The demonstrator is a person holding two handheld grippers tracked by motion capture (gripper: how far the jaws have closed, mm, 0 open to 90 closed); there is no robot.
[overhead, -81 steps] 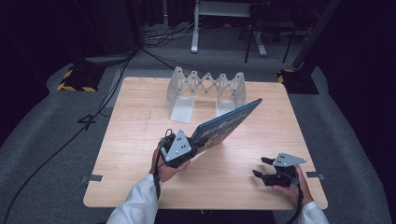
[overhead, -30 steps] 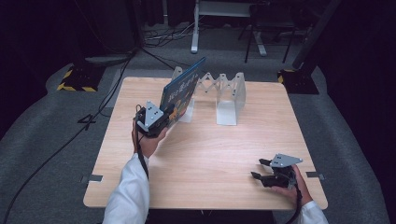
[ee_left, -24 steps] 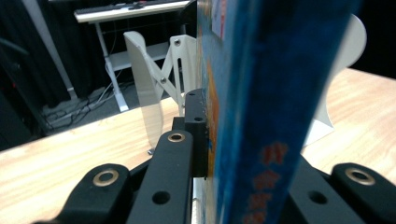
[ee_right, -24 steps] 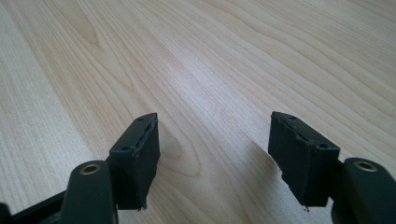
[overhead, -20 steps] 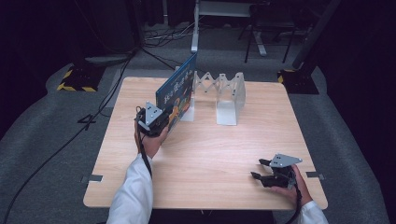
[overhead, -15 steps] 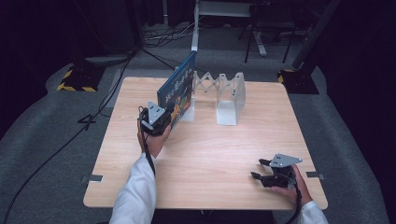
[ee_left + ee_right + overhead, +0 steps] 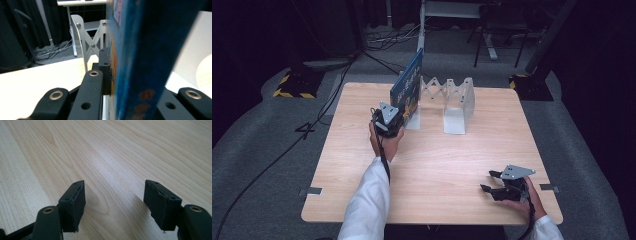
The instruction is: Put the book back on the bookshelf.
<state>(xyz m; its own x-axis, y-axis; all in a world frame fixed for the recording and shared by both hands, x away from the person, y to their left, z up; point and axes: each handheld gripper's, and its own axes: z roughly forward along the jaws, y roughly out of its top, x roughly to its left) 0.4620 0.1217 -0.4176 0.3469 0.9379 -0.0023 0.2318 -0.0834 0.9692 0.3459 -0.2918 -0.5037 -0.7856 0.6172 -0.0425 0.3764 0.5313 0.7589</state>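
A thin blue picture book (image 7: 408, 86) stands upright on edge at the left end of a white folding book rack (image 7: 453, 101). My left gripper (image 7: 398, 118) is shut on the book's near lower corner; in the left gripper view the blue book (image 7: 140, 55) fills the space between the jaws, with the rack's white plate and cross struts (image 7: 85, 37) just behind. My right gripper (image 7: 488, 181) rests low near the table's front right corner. In the right gripper view it (image 7: 113, 202) stands open over bare wood with nothing between its fingers.
The light wooden table (image 7: 437, 165) ends close behind the rack. Beyond it lie dark carpet with cables (image 7: 377, 42), a white desk frame (image 7: 452, 15) and black stand bases (image 7: 292, 82). The rack's right slots (image 7: 459, 105) hold nothing.
My left gripper has carried the book rightward and turned it more upright, up against the rack's left end. The right gripper has stayed put.
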